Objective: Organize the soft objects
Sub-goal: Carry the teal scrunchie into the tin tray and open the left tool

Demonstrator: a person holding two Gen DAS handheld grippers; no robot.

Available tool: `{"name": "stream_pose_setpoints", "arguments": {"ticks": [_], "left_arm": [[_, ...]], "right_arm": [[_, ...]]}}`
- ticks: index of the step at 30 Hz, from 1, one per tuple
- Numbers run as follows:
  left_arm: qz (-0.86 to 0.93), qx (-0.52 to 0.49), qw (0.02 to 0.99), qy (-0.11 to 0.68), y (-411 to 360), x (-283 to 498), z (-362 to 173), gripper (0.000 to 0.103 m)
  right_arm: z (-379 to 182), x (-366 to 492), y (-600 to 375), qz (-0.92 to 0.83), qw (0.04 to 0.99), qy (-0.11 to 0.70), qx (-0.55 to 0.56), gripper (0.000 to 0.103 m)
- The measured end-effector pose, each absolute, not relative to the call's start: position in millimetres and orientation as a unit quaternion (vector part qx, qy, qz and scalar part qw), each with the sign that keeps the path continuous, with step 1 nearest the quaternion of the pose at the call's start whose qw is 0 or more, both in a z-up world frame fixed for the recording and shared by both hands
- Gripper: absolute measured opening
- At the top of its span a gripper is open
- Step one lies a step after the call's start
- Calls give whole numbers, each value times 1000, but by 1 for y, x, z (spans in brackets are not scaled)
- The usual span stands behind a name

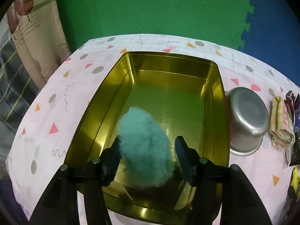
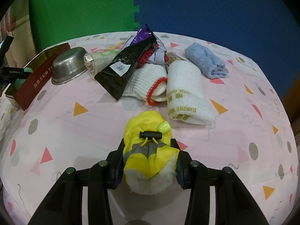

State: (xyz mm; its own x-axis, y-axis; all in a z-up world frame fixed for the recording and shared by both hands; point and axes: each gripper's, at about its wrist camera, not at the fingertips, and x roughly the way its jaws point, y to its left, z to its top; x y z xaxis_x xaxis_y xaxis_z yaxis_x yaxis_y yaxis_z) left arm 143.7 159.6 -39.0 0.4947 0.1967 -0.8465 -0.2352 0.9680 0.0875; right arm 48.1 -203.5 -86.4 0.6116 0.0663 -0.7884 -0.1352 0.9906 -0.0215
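Note:
A teal fluffy soft object [image 1: 144, 148] lies inside the gold tin box [image 1: 219, 97]. My left gripper [image 1: 148, 146] is over the box with its fingers spread on either side of the teal object, the right finger clear of it. My right gripper [image 2: 150, 150] is shut on a yellow and grey pouch with a fleece lining [image 2: 150, 150], held just above the pink tablecloth. The tin [image 2: 39, 76] shows at the left of the right wrist view, with the teal object [image 2: 20, 78] in it.
An upturned steel bowl [image 1: 247, 120] sits right of the tin, also in the right wrist view [image 2: 69, 65]. Beyond it lie a folded checked cloth [image 1: 281, 123], a black packet [image 2: 123, 65], a white waffle cloth [image 2: 146, 82], a white rolled towel [image 2: 185, 93] and a blue towel [image 2: 206, 61].

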Motion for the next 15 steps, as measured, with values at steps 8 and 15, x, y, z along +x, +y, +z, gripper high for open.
{"name": "stream_pose_setpoints", "arguments": {"ticks": [8,15], "left_arm": [[114,-16,871,477,155,137,-32,67],[110,-15,876,470,153,128,-26,76]], "right_arm": [[-86,48,-203,53,898,435,-41,44],[-86,47,-200,49,899,432,-55,43]]}}
